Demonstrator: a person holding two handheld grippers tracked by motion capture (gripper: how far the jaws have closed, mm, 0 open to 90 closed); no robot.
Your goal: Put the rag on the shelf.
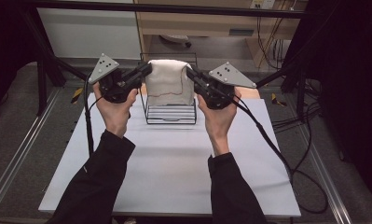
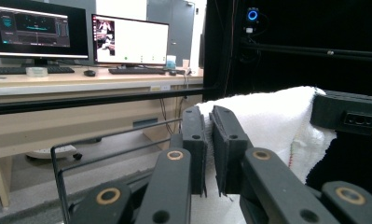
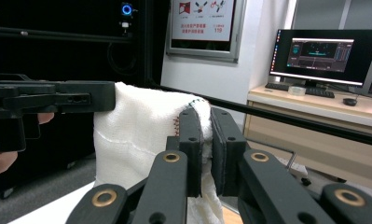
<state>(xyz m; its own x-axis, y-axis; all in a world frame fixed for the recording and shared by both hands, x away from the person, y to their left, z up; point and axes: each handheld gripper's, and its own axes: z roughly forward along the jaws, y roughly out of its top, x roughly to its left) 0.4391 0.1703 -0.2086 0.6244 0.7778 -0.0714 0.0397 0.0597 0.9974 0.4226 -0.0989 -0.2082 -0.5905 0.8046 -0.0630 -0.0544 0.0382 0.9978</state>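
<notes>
A white towel (image 1: pixel 169 81) with a thin red line of stitching hangs stretched between my two grippers, above a black wire rack (image 1: pixel 170 114). My left gripper (image 1: pixel 148 70) is shut on the towel's upper left corner, and my right gripper (image 1: pixel 189 71) is shut on its upper right corner. In the left gripper view the black jaws (image 2: pixel 208 142) pinch the towel (image 2: pixel 272 121) edge, with the other gripper (image 2: pixel 349 112) at the far corner. In the right gripper view the jaws (image 3: pixel 207 140) clamp the towel (image 3: pixel 137 135), and the other gripper (image 3: pixel 58 100) holds the opposite corner.
The wire rack stands at the back middle of a white table top (image 1: pixel 174 172). Black frame bars (image 1: pixel 174 8) cross overhead and at both sides. Cables (image 1: pixel 277 149) trail off the right gripper across the table. A desk with monitors (image 2: pixel 127 42) stands beyond.
</notes>
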